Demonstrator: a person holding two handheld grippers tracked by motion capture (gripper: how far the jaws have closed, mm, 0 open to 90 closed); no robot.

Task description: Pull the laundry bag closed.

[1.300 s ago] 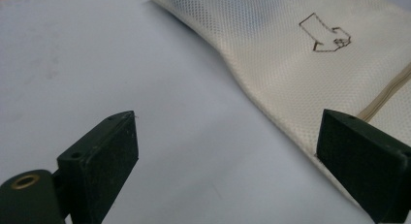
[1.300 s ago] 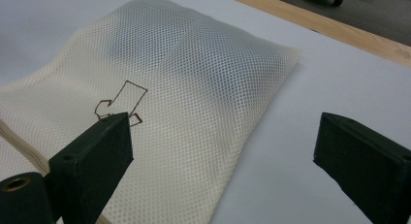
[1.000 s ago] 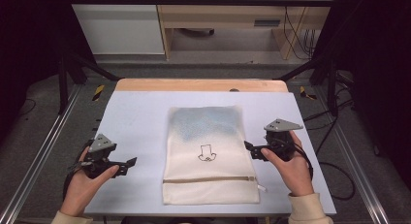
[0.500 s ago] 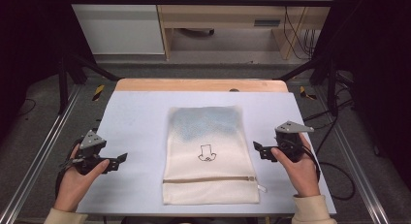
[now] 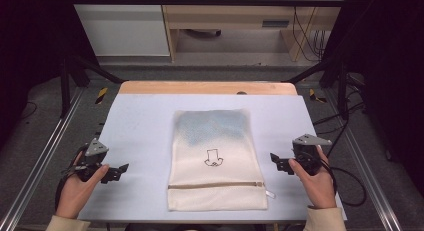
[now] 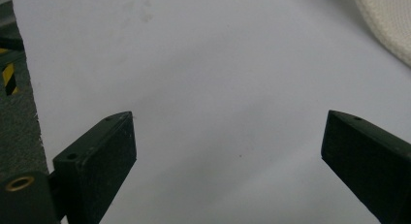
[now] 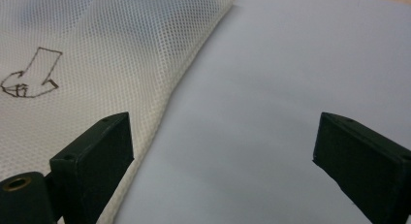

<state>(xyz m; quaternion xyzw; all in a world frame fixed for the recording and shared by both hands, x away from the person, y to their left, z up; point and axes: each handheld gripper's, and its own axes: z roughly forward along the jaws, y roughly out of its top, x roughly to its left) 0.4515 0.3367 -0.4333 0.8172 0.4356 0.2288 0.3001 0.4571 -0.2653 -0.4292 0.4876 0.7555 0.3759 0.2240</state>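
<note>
A cream mesh laundry bag lies flat in the middle of the white table, zipper near the front edge, a small black drawing on its face, something bluish showing through its far half. My left gripper rests open near the table's left front, well left of the bag; the bag's edge shows at the upper right of its view. My right gripper stands open just right of the bag, its jaws wide apart with the bag's mesh edge by the left jaw. Nothing is held.
A wooden strip runs along the table's far edge. Metal frame rails flank both sides, with grey floor beyond. Cables trail off the right gripper. Cabinets stand behind the table.
Both hands have drawn outward and toward the front: the left gripper moved left, away from the bag, and the right gripper moved right, off the bag's edge.
</note>
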